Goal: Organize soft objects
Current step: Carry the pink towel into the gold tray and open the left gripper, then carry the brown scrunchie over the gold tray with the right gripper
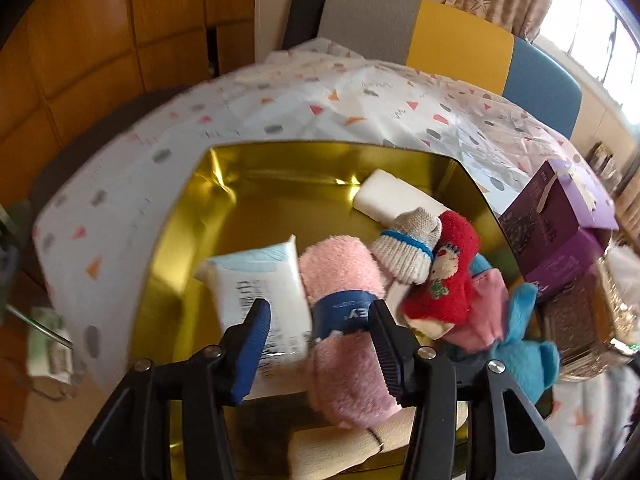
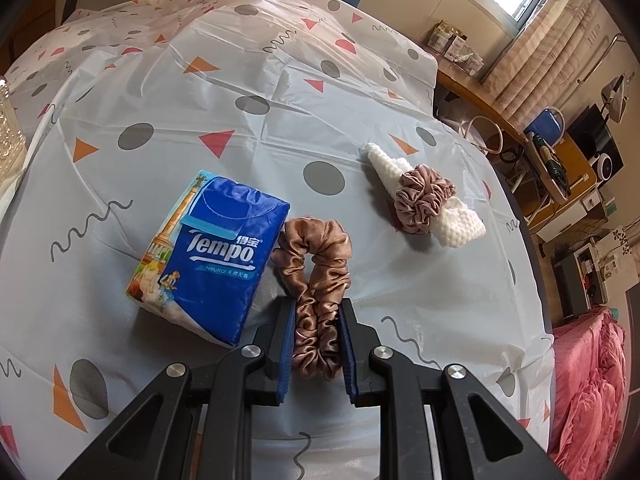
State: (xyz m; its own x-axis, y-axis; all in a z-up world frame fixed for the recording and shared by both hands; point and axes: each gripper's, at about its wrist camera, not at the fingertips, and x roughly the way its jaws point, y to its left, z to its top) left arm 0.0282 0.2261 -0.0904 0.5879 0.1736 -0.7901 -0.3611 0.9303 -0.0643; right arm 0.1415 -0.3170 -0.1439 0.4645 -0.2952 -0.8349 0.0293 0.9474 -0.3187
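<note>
In the left wrist view a gold tray (image 1: 188, 208) holds a white tissue pack (image 1: 260, 284), a pink fluffy roll with a blue band (image 1: 340, 320), a knitted grey sock (image 1: 408, 248), a red doll (image 1: 444, 276), a blue plush (image 1: 524, 344) and a white block (image 1: 396, 200). My left gripper (image 1: 320, 320) is open just above the tissue pack and pink roll. In the right wrist view my right gripper (image 2: 318, 320) is shut on a brown satin scrunchie (image 2: 316, 264) on the tablecloth, beside a blue Tempo tissue pack (image 2: 212, 252).
A mauve scrunchie (image 2: 424, 198) lies on a white knitted cloth (image 2: 460, 226) further right. Purple boxes (image 1: 560, 232) stand right of the tray. A beige roll (image 1: 352, 444) lies at the tray's near edge. Chairs (image 1: 460, 36) stand behind the table.
</note>
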